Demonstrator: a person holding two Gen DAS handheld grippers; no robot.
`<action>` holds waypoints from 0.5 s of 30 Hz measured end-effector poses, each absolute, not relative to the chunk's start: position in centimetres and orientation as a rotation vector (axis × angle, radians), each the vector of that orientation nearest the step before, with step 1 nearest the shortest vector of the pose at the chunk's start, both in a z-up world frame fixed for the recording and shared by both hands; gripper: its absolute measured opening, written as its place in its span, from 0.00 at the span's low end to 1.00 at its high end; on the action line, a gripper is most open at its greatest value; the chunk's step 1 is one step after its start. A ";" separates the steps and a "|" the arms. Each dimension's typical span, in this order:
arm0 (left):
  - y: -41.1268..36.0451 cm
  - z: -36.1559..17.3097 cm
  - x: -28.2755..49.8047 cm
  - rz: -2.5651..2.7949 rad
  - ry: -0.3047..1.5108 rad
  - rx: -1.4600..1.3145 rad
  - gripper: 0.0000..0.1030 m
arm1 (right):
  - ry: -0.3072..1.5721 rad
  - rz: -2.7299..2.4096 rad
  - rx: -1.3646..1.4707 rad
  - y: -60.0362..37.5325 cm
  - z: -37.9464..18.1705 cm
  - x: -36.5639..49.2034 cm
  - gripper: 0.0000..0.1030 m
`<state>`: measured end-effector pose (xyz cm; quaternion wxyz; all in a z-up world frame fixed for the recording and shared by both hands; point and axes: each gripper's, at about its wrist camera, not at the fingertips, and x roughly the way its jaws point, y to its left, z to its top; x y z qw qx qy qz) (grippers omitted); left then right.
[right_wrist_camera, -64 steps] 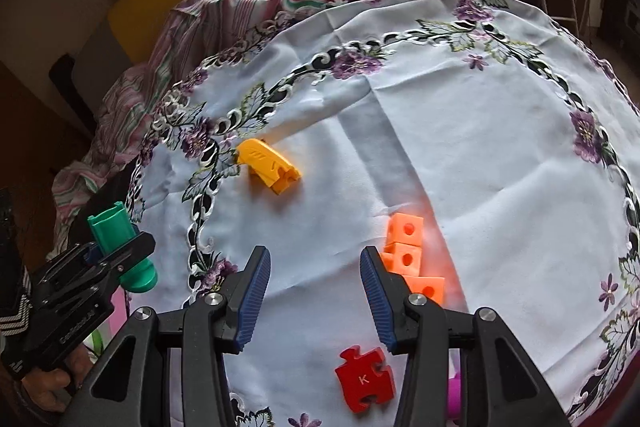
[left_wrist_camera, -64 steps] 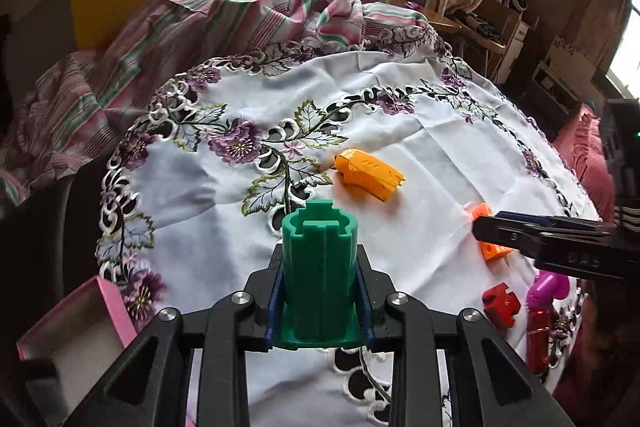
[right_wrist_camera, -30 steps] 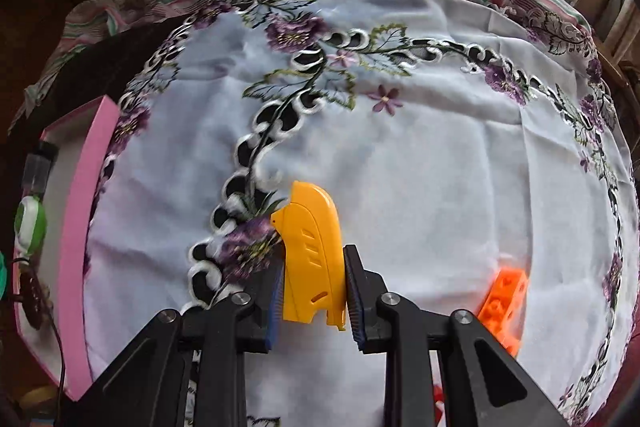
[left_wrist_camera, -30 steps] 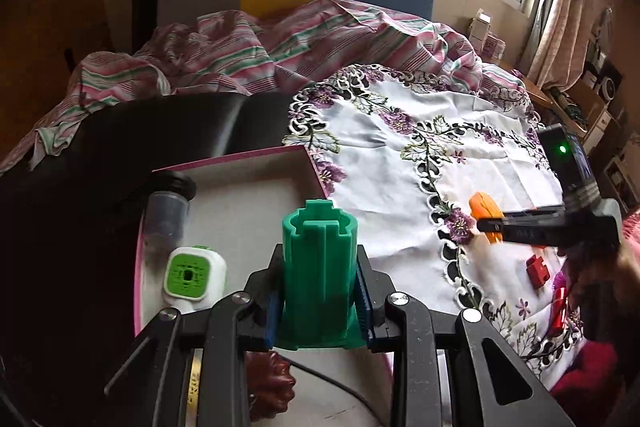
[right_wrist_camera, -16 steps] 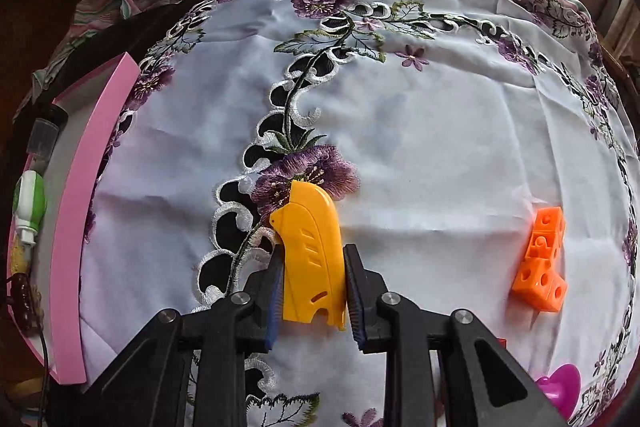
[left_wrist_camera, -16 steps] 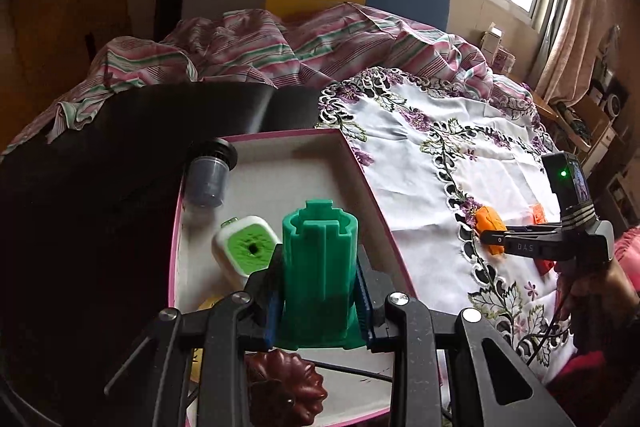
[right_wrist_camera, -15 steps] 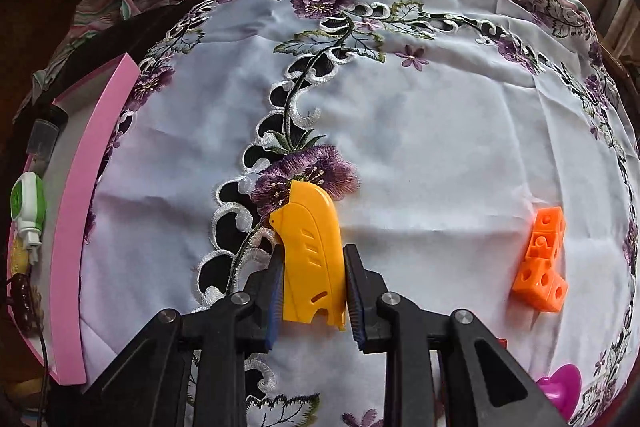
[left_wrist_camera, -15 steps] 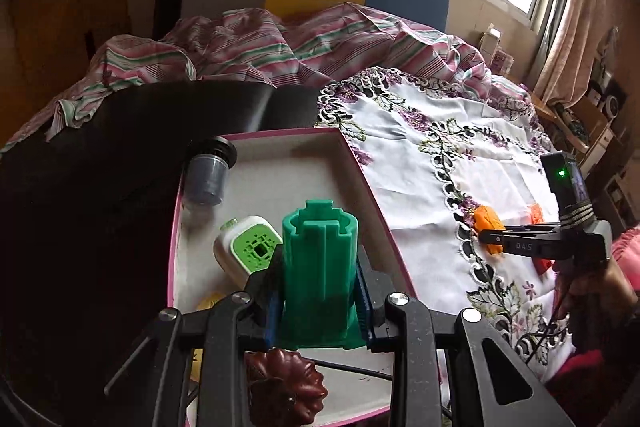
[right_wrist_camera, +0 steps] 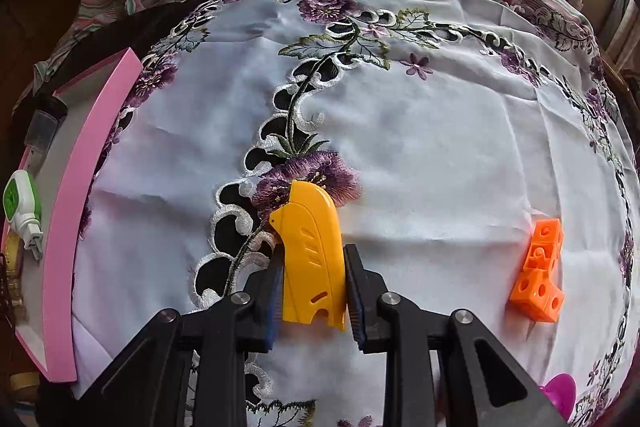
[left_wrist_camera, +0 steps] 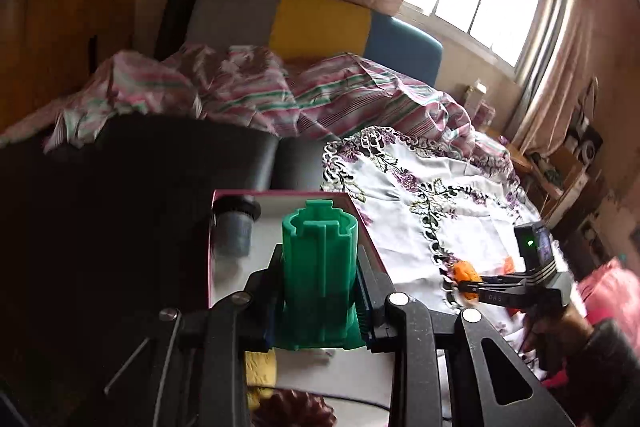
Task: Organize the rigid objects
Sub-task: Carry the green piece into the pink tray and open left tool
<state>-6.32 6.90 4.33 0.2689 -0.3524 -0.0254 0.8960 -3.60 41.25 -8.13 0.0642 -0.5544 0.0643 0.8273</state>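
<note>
My left gripper (left_wrist_camera: pixel 318 291) is shut on a green notched cylinder (left_wrist_camera: pixel 318 267), held upright above the pink-rimmed box (left_wrist_camera: pixel 280 194). Inside the box lie a grey capped jar (left_wrist_camera: pixel 234 231), a yellow piece (left_wrist_camera: pixel 260 367) and a dark brown ridged piece (left_wrist_camera: pixel 292 409). My right gripper (right_wrist_camera: pixel 314 283) is shut on a yellow plastic casing (right_wrist_camera: pixel 310 251), over the embroidered white cloth (right_wrist_camera: pixel 420 131). The left wrist view shows that right gripper (left_wrist_camera: pixel 480 285) at the right, a hand behind it. In the right wrist view the box (right_wrist_camera: pixel 80 179) sits at the far left with a green-and-white gadget (right_wrist_camera: pixel 20 203) in it.
An orange cube block (right_wrist_camera: pixel 540 271) lies on the cloth to the right of the casing, and a magenta piece (right_wrist_camera: pixel 558 393) shows at the bottom right corner. A striped blanket (left_wrist_camera: pixel 300 95) and a sofa back (left_wrist_camera: pixel 320 23) lie beyond. A dark cushion (left_wrist_camera: pixel 120 187) borders the box.
The left gripper has carried the green cylinder further over the box and tilted up, so the green-and-white gadget is now hidden behind it. The right gripper stays shut on the yellow casing, barely shifted.
</note>
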 end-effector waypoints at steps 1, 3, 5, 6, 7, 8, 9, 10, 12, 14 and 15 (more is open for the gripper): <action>7.3 4.6 -6.8 2.403 -0.050 -0.936 0.29 | 0.188 2.499 -1.674 41.2 -8.1 -3.6 0.26; 8.5 5.3 -7.9 2.403 -0.007 -0.913 0.29 | 0.185 2.498 -1.672 41.2 -8.1 -3.6 0.26; 9.5 6.5 -8.6 2.390 -0.001 -0.872 0.29 | 0.179 2.499 -1.672 41.2 -8.1 -3.6 0.26; 10.0 7.3 -9.0 2.387 0.006 -0.846 0.29 | 0.176 2.499 -1.673 41.2 -8.1 -3.6 0.26; 10.6 8.2 -9.2 2.382 0.014 -0.818 0.29 | 0.170 2.500 -1.673 41.2 -8.1 -3.6 0.26; 11.1 9.2 -9.3 2.373 0.021 -0.787 0.29 | 0.164 2.502 -1.673 41.2 -8.2 -3.7 0.26; 11.7 10.3 -9.3 2.371 0.033 -0.751 0.29 | 0.158 2.504 -1.672 41.2 -8.2 -3.7 0.26; 12.2 11.2 -9.2 2.368 0.043 -0.717 0.29 | 0.154 2.505 -1.672 41.2 -8.2 -3.8 0.26; 13.4 13.3 -9.0 2.346 0.058 -0.654 0.29 | 0.147 2.507 -1.671 41.2 -8.3 -3.8 0.26; 14.8 15.1 -8.5 2.335 0.091 -0.593 0.29 | 0.130 2.508 -1.670 41.1 -8.4 -3.7 0.26; 15.4 15.8 -8.3 2.330 0.105 -0.574 0.29 | 0.121 2.509 -1.669 41.1 -8.4 -3.7 0.25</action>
